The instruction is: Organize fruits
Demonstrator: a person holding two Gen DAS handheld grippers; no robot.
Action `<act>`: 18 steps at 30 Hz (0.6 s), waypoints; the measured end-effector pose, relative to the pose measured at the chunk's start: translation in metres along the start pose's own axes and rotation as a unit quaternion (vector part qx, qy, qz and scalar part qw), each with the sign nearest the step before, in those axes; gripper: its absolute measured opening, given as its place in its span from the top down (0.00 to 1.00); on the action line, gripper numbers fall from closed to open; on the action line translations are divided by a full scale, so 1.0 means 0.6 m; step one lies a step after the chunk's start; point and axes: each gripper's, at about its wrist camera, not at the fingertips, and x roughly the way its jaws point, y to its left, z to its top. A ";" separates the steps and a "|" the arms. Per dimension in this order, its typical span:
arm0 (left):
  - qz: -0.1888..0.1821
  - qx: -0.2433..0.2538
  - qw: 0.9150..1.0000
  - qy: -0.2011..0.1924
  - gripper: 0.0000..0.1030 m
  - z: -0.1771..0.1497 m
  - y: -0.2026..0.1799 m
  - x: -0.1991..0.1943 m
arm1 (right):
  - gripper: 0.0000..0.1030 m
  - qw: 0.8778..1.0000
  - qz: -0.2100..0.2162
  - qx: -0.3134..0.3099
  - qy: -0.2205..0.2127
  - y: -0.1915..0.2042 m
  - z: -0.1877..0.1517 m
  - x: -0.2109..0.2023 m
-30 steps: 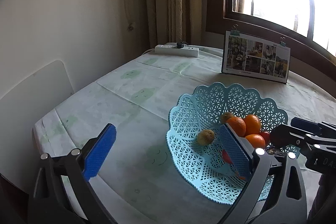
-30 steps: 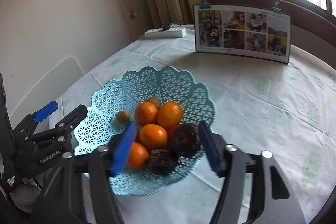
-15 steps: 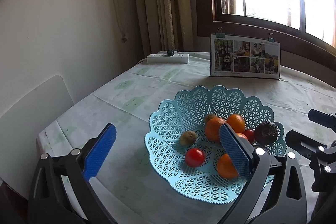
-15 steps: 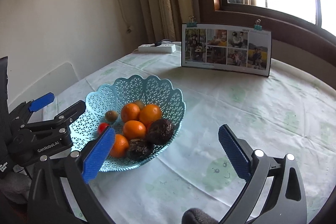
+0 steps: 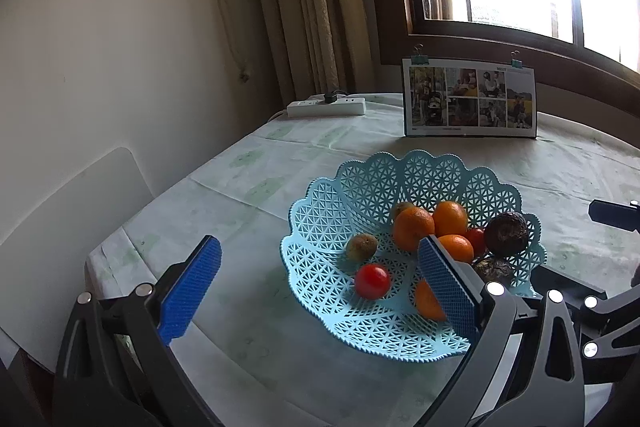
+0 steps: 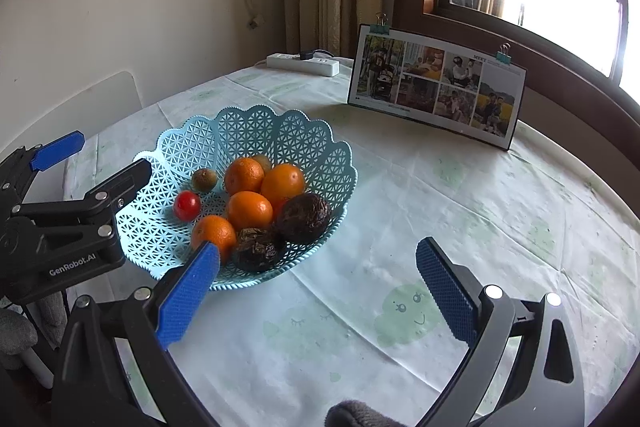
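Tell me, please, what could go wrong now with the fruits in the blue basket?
1. The basket is shallow, and the dark wrinkled fruit lies against its low rim near the table; a nudge might roll it out.
2. The oranges are piled together, so pulling one could shift the others.
3. The small tomato lies loose; the open left claw might push it instead of gripping it.

In the left wrist view, one orange (image 5: 427, 301) at lower centre is half covered by the blue pad (image 5: 447, 285) of the left gripper (image 5: 316, 285). A dark wrinkled fruit (image 5: 493, 269) is partly screened behind the same finger. The right gripper (image 5: 614, 215) is cut off by the right edge. In the right wrist view, the small brownish fruit (image 6: 263, 161) behind the oranges is mostly hidden. The photo board's (image 6: 436, 85) print is too small to be read. A grey gloved hand (image 6: 356, 414) is cropped at the bottom edge.
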 end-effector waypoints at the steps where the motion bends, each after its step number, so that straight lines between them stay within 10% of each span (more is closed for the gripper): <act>1: 0.000 0.001 1.000 0.000 0.03 0.000 -0.002 -0.001 | 0.05 1.000 -0.002 0.000 0.000 0.000 0.000 0.000; 18: -0.003 0.006 1.000 0.003 0.03 0.001 -0.013 -0.001 | 0.05 1.000 -0.016 -0.011 0.005 0.001 -0.004 -0.002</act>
